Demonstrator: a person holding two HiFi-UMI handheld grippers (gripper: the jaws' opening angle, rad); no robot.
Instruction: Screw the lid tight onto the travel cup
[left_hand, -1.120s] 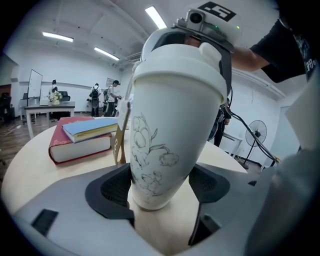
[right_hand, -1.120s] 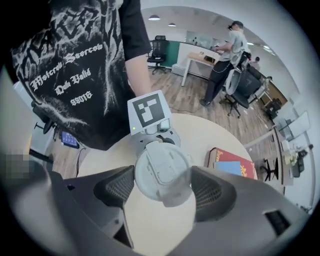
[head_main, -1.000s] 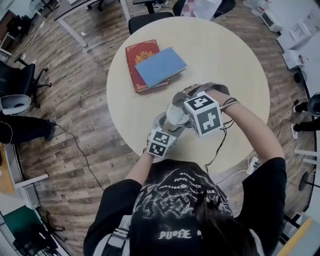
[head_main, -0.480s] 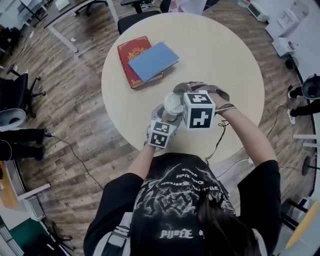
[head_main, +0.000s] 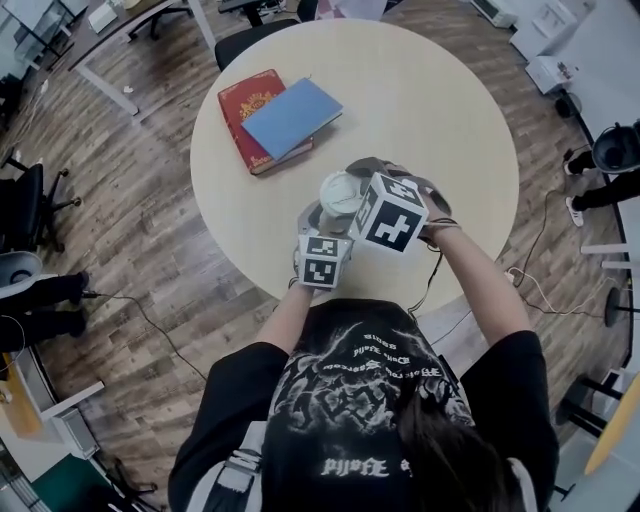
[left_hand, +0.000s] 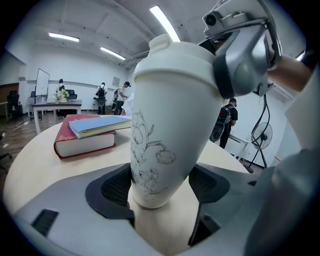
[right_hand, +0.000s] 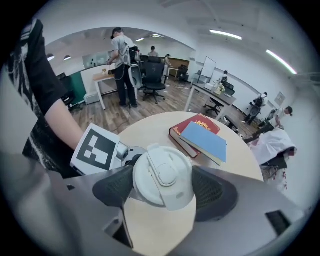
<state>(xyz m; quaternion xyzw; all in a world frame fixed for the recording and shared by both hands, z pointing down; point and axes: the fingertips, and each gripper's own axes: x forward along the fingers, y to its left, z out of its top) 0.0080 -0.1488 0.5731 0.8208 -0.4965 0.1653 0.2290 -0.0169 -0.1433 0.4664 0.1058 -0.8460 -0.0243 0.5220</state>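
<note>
A white travel cup with a line-drawn flower stands near the front edge of the round table. My left gripper is shut on the cup's narrow lower body, one dark pad on each side. The white flip-top lid sits on the cup's mouth. From above, my right gripper is shut on the lid, both pads pressed against its rim. In the head view the lid shows between the two marker cubes. The cup's body is hidden there.
A red hardback with a blue book on top lies at the table's far left. Office chairs stand beyond the far edge. A cable hangs from my right wrist over the table's front edge.
The right gripper has rolled about the lid: its marker cube now shows a different face and sits tilted. The left gripper and the cup kept their place.
</note>
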